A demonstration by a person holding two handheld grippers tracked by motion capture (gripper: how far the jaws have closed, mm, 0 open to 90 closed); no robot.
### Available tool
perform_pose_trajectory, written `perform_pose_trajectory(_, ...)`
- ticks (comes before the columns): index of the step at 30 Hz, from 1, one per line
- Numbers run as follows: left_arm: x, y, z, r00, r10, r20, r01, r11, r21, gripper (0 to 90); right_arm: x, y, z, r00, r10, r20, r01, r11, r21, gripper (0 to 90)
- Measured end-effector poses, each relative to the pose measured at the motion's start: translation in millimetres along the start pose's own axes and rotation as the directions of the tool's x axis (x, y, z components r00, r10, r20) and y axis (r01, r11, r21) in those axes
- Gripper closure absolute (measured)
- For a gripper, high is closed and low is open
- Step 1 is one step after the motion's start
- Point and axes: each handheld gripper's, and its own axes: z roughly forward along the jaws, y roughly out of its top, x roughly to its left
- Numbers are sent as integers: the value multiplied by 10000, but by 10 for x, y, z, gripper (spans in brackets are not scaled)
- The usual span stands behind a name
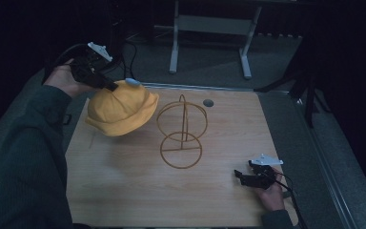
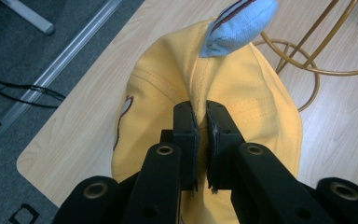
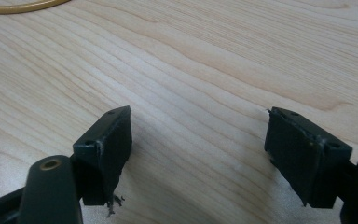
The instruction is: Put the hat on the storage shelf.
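A yellow hat (image 1: 122,110) with a pale blue tip (image 1: 132,81) hangs above the far left part of a light wooden table (image 1: 124,191), pinched at its crown by the left gripper (image 1: 108,85), whose black jaws are pressed together on a fold of the fabric. In the left gripper view the hat (image 2: 242,93) spreads out below the left gripper (image 2: 201,126), the blue tip (image 2: 240,25) poking up beyond it. Just right of the hat, a gold wire stand (image 1: 182,131) sits upright at the table's centre, its round base ring flat on the wood. At the near right edge, well apart from both, the right gripper (image 1: 239,174) rests low by the tabletop with its jaws spread wide, bare wood (image 3: 200,93) between them.
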Motion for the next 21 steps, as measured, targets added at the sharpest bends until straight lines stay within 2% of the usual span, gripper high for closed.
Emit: perform_pose_trajectory(21,-35,28,-112,9995,278,160,-274,9993,-247,841,-1,0,0,10000,-5,0,5,10000,-3,227)
